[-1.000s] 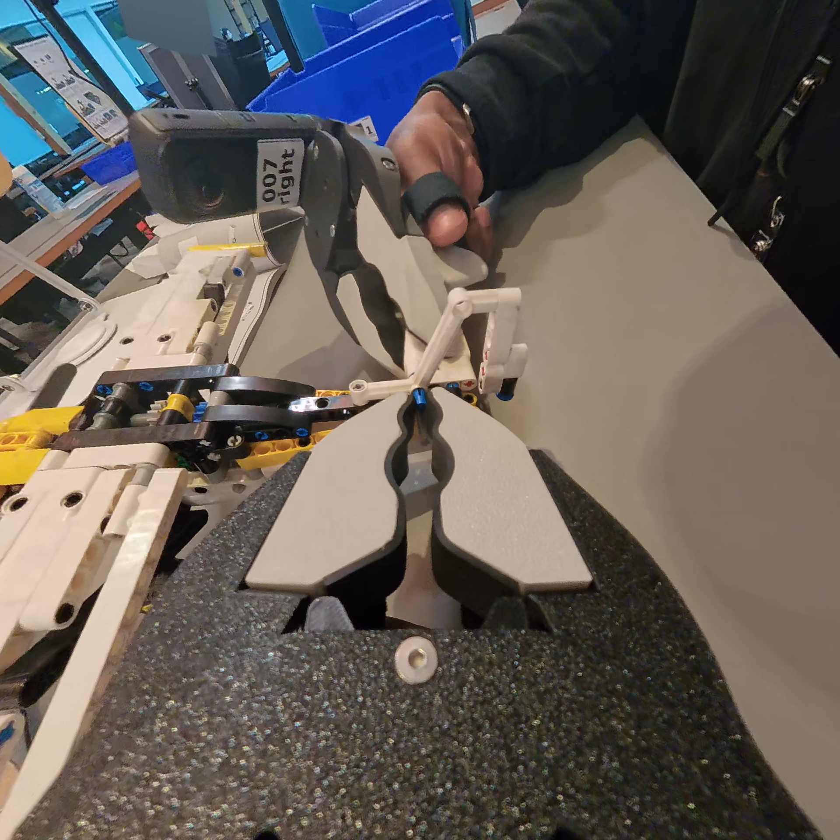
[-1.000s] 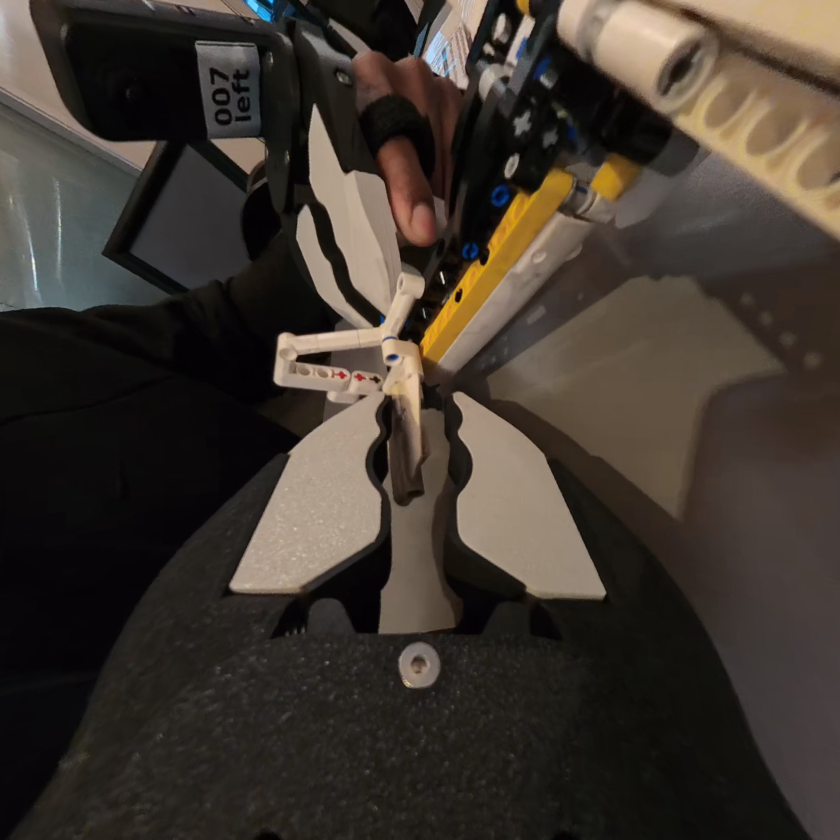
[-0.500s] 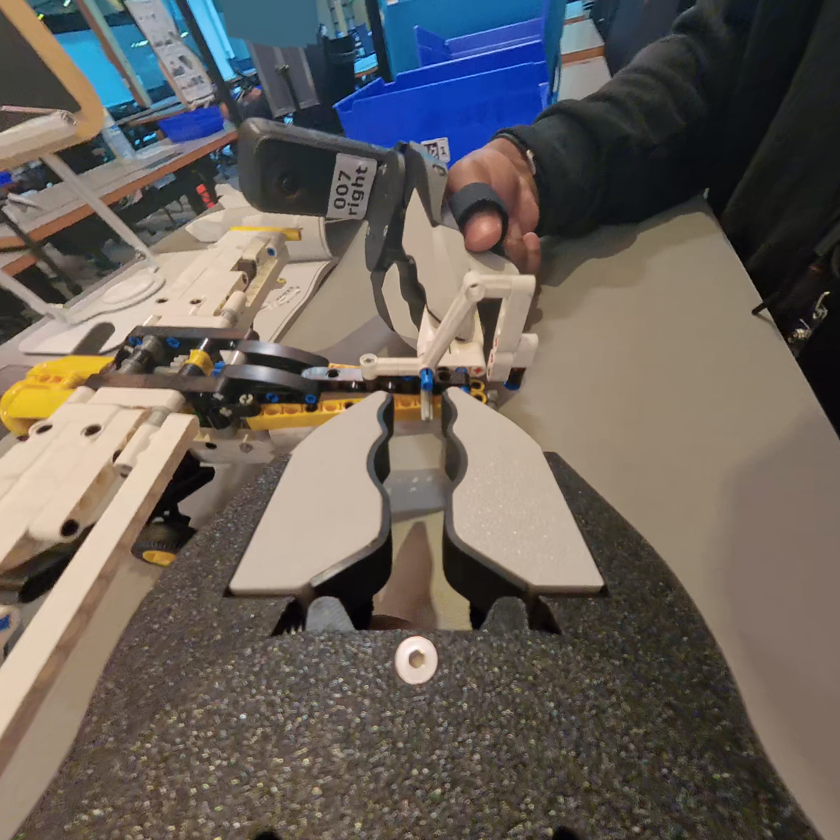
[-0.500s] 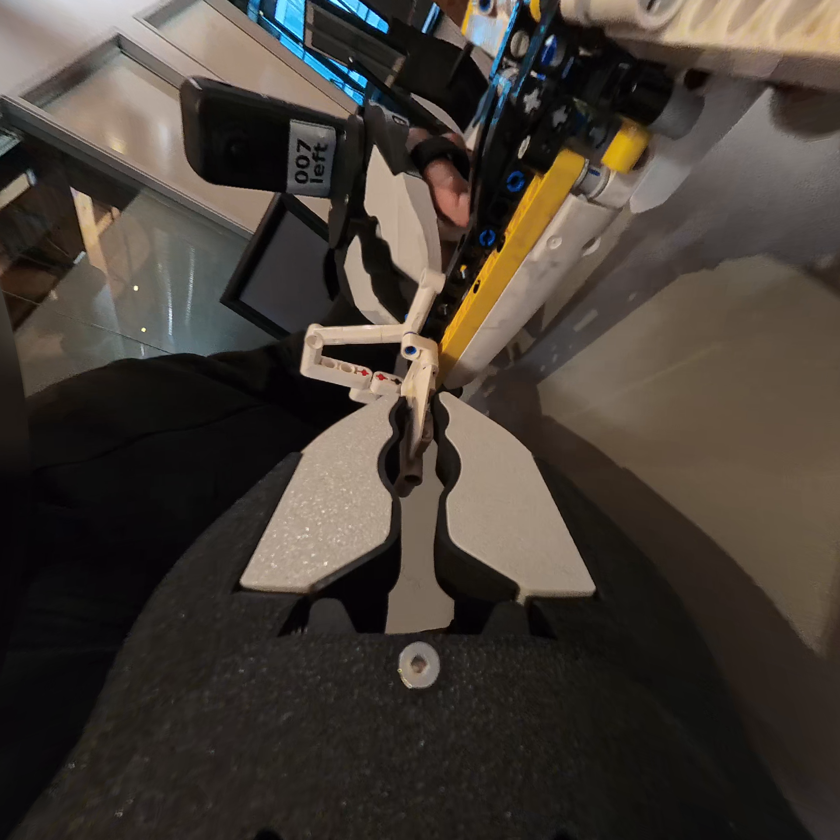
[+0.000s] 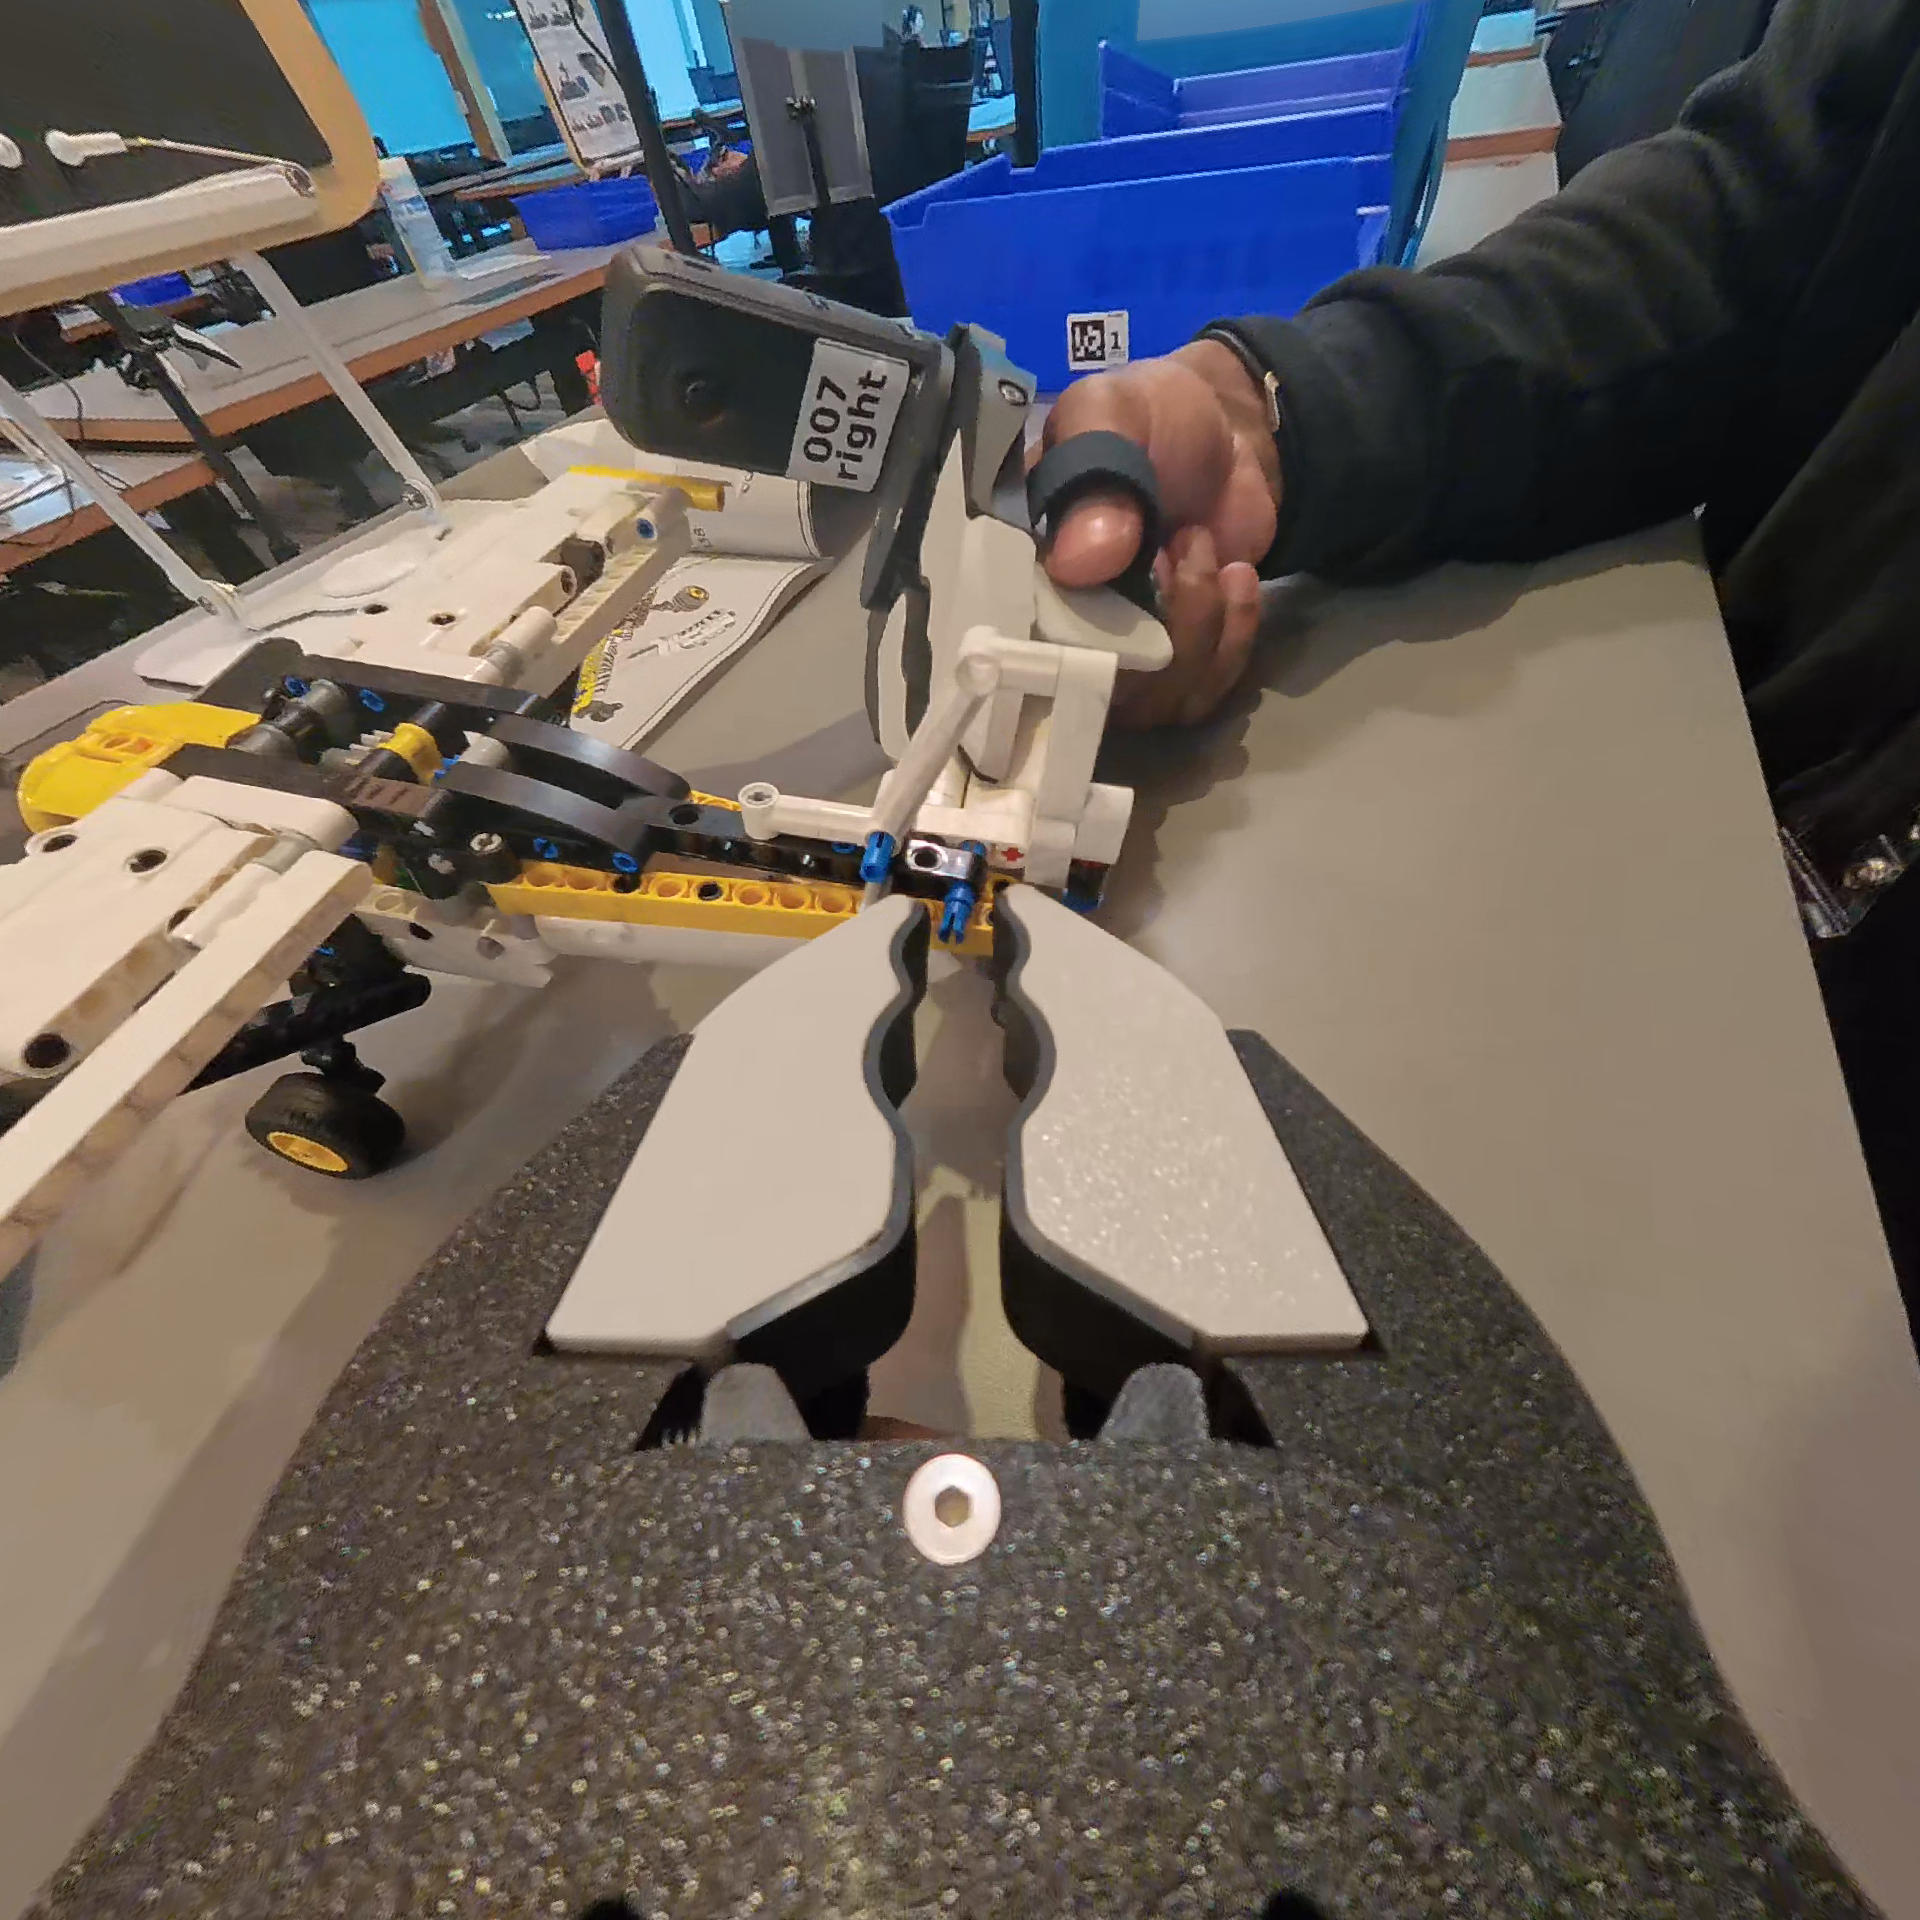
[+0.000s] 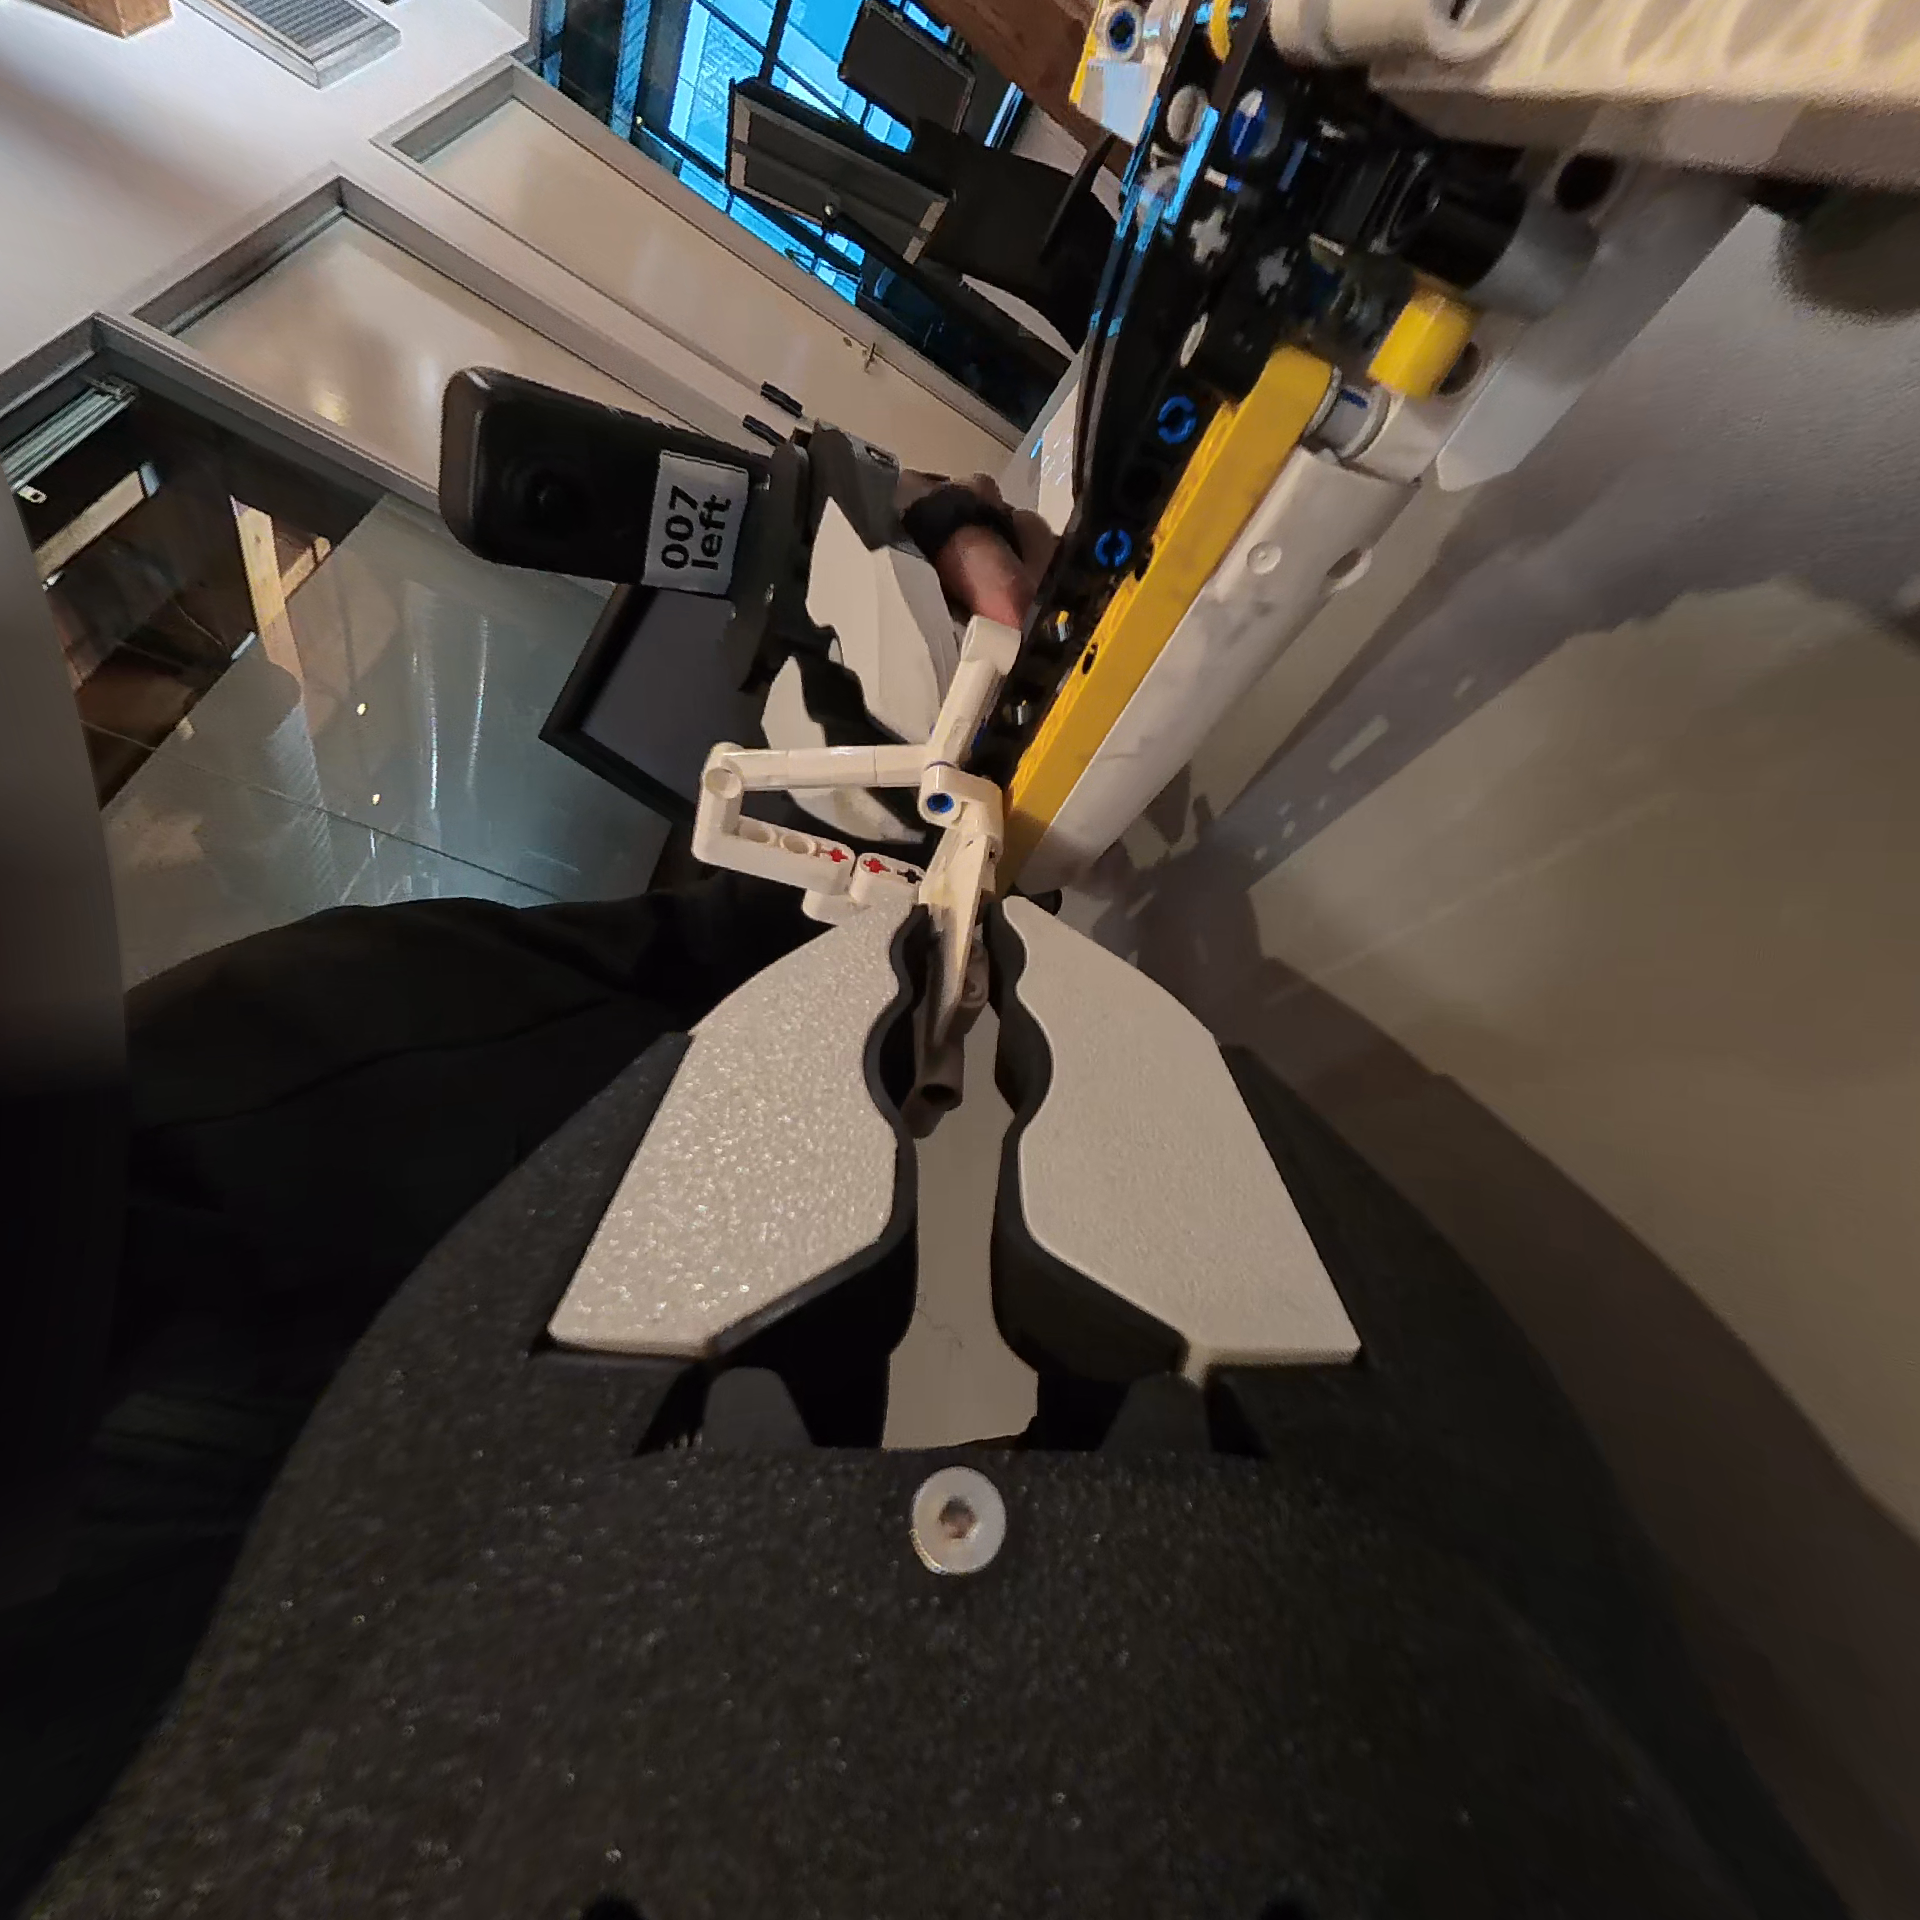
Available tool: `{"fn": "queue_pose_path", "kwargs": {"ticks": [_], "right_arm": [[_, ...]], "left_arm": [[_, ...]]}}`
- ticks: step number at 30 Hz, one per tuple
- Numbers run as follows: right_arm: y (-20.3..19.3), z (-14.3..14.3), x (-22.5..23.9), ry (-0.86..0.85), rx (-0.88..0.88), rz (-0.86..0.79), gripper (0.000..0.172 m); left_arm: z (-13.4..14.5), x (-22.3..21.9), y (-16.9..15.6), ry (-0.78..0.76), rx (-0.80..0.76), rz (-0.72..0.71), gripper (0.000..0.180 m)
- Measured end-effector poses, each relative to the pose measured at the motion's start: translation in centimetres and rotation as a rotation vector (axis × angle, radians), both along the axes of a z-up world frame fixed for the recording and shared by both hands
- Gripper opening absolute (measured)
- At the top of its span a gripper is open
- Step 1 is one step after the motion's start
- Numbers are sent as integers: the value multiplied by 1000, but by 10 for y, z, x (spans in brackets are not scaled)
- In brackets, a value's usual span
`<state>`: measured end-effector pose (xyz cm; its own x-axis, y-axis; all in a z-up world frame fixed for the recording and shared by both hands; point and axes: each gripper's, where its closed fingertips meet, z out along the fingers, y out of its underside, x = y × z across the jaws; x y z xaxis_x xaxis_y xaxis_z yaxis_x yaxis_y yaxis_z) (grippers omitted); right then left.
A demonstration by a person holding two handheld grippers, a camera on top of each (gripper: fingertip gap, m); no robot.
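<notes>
Two grippers work the tail end of a brick-built toy plane (image 5: 665,894) on the grey surface (image 5: 1455,935).

Left view: left gripper (image 5: 956,920), jaws narrow, straddles a blue pin (image 5: 951,914) without squeezing; line up squarely. Right view: right gripper (image 6: 956,925) clamps a white beam (image 6: 961,914); hold steady.

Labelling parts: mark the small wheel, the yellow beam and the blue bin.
small wheel (image 5: 324,1124), left wrist view, black tyre.
yellow beam (image 5: 665,891), left wrist view, holed side.
blue bin (image 5: 1143,244), left wrist view, front wall.

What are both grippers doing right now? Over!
Right gripper clamped on the model's white tail piece. Left gripper open around a blue pin on the yellow beam. Nothing blocking.
</notes>
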<state>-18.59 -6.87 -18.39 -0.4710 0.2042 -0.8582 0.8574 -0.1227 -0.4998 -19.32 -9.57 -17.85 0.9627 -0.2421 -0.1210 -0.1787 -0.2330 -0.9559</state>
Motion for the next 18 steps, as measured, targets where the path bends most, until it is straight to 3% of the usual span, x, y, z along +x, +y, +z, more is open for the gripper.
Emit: {"fn": "queue_pose_path", "kwargs": {"ticks": [10,12,18], "right_arm": [[-2,1,1,9,-5,3,10],[-2,1,1,9,-8,2,10],[-3,2,0,18,-12,-4,9]], "left_arm": [[-7,2,-1,47,-34,-29,13],[-7,0,0,53,-32,-17,5],[-4,0,2,7,-26,-32,4]]}}
